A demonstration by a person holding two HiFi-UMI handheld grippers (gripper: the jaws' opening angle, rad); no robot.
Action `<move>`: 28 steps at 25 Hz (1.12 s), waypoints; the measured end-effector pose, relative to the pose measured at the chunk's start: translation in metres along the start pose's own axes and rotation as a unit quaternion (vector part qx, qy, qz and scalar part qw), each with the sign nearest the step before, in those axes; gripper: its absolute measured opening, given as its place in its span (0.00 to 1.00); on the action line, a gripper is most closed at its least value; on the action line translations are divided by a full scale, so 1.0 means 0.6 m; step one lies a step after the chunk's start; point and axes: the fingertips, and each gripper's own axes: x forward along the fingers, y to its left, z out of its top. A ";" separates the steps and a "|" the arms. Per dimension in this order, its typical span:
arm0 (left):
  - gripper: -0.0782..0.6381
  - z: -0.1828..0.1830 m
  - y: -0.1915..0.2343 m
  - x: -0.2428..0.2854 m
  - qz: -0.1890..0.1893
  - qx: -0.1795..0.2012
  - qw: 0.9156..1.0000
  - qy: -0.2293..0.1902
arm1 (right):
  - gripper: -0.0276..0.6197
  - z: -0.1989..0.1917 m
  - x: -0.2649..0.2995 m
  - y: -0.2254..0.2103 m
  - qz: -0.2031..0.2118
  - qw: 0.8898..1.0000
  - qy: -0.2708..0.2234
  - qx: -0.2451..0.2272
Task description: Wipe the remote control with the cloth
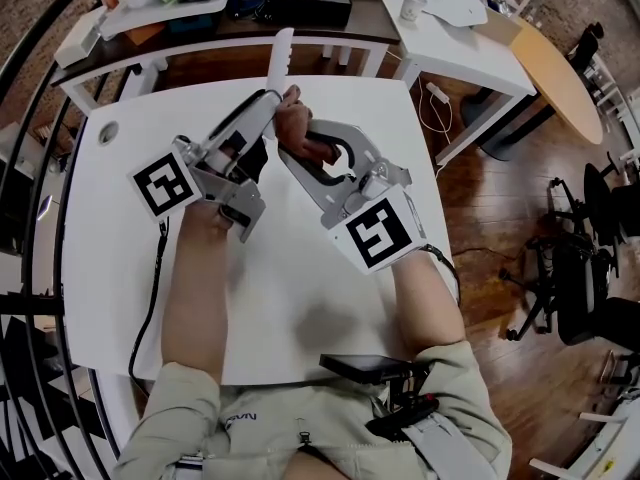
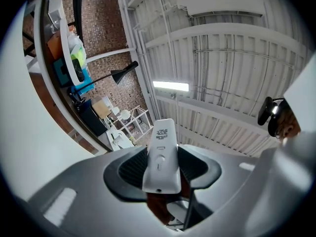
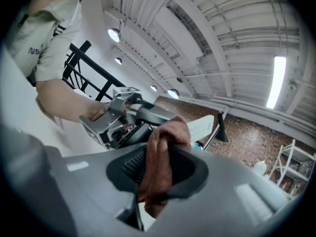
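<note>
remote (image 2: 162,154) x1 pinched in left gripper (image 2: 162,171) jaws; cloth (image 3: 159,152) x1 in right gripper (image 3: 157,172) jaws.

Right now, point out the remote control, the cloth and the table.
remote control (image 2: 162,157), left gripper view, middle of its body.
cloth (image 3: 159,167), right gripper view, the bunched middle fold.
table (image 1: 290,308), head view, bare white top.

Grey left tongs (image 2: 163,168) and right tongs (image 3: 159,169) bear black-and-white marker cubes (image 1: 165,183); khaki short sleeves (image 1: 182,408).

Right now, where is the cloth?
Head view, upper centre: the cloth is pinched by the right gripper, beside the remote control in the left gripper.
</note>
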 end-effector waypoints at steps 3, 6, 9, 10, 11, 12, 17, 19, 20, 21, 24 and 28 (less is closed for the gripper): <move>0.40 0.002 0.000 -0.001 0.001 -0.002 1.000 -0.006 | 0.18 0.002 -0.002 0.010 0.016 1.000 -0.004 0.000; 0.40 0.004 -0.002 -0.001 0.002 -0.001 1.000 -0.011 | 0.18 0.005 -0.005 0.018 0.030 1.000 -0.006 -0.001; 0.40 0.006 -0.001 -0.003 0.001 -0.001 1.000 -0.016 | 0.18 0.007 -0.007 0.028 0.047 0.999 -0.009 -0.003; 0.40 0.007 0.000 -0.004 0.001 -0.002 1.000 -0.017 | 0.18 0.007 -0.007 0.032 0.054 0.999 -0.009 -0.004; 0.40 0.008 0.000 -0.005 0.002 -0.002 1.000 -0.018 | 0.18 0.008 -0.007 0.037 0.060 0.998 -0.009 -0.005; 0.40 0.008 0.001 -0.005 0.002 -0.002 1.000 -0.018 | 0.18 0.008 -0.007 0.041 0.067 0.998 -0.009 -0.006; 0.40 0.008 0.009 -0.009 0.010 0.002 1.000 -0.016 | 0.18 0.007 -0.009 0.055 0.095 0.995 -0.006 -0.014; 0.40 0.009 0.012 -0.010 0.013 0.004 1.000 -0.016 | 0.18 0.007 -0.012 0.051 0.099 0.995 -0.009 -0.014; 0.40 0.009 0.012 -0.010 0.014 0.007 1.000 -0.015 | 0.18 0.008 -0.015 0.046 0.097 0.995 -0.012 -0.012; 0.40 0.009 0.012 -0.010 0.015 0.010 1.000 -0.013 | 0.18 0.008 -0.017 0.036 0.089 0.996 -0.015 -0.010; 0.40 0.006 0.011 -0.008 0.021 0.024 1.000 -0.003 | 0.18 0.005 -0.029 -0.008 0.038 0.999 -0.016 -0.002; 0.40 -0.002 0.015 -0.006 0.040 0.057 0.997 0.018 | 0.18 -0.005 -0.042 -0.072 -0.058 0.998 -0.012 0.009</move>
